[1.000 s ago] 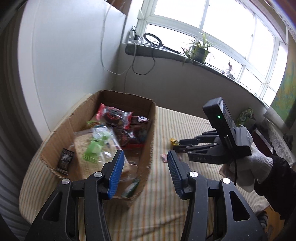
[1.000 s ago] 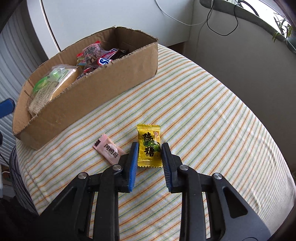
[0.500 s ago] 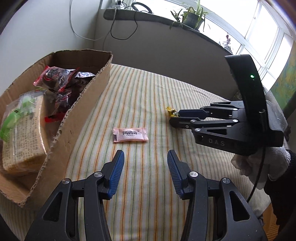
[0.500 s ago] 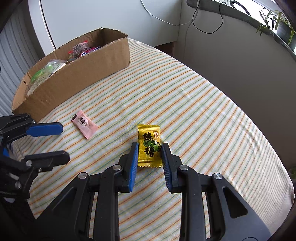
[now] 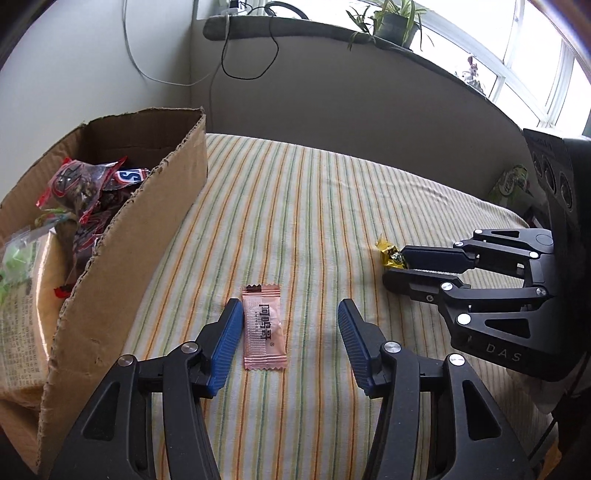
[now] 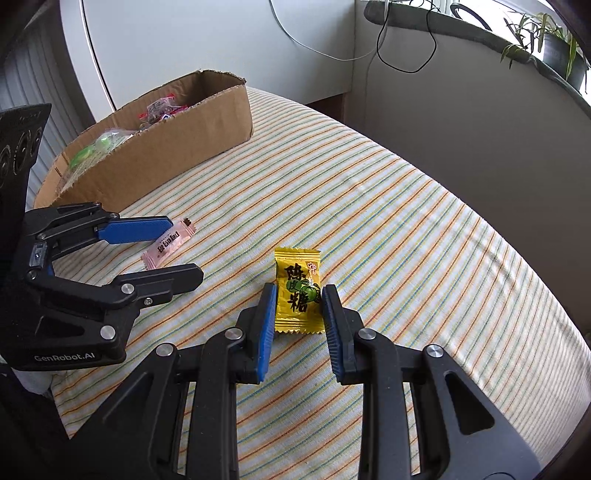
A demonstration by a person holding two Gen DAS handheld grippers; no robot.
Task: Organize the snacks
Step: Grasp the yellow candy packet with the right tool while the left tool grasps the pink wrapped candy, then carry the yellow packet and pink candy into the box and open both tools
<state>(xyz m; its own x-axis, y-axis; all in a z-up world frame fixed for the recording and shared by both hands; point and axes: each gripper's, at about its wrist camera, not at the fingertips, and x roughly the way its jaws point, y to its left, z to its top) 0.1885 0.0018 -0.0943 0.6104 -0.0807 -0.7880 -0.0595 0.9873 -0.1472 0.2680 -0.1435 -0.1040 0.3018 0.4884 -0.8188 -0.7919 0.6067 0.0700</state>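
Observation:
A pink candy wrapper [image 5: 263, 328] lies flat on the striped cloth. My left gripper [image 5: 288, 317] is open around it, its left pad beside the wrapper's edge; it also shows in the right wrist view [image 6: 177, 247] with the pink wrapper [image 6: 168, 243] between its fingers. A yellow candy packet [image 6: 298, 291] lies between the pads of my right gripper [image 6: 298, 295], whose jaws stand narrowly apart on either side of it. In the left wrist view the right gripper [image 5: 395, 264] holds the yellow packet [image 5: 389, 253] at its tips.
A cardboard box [image 5: 147, 236] with several snack packs stands at the left on the striped table [image 5: 314, 192]; it also shows in the right wrist view [image 6: 173, 147]. A grey wall, a sill with cables and a plant [image 5: 391, 18] lie behind.
My left gripper has swung from over the box to the pink wrapper and now straddles it. My right gripper has stayed at the yellow packet.

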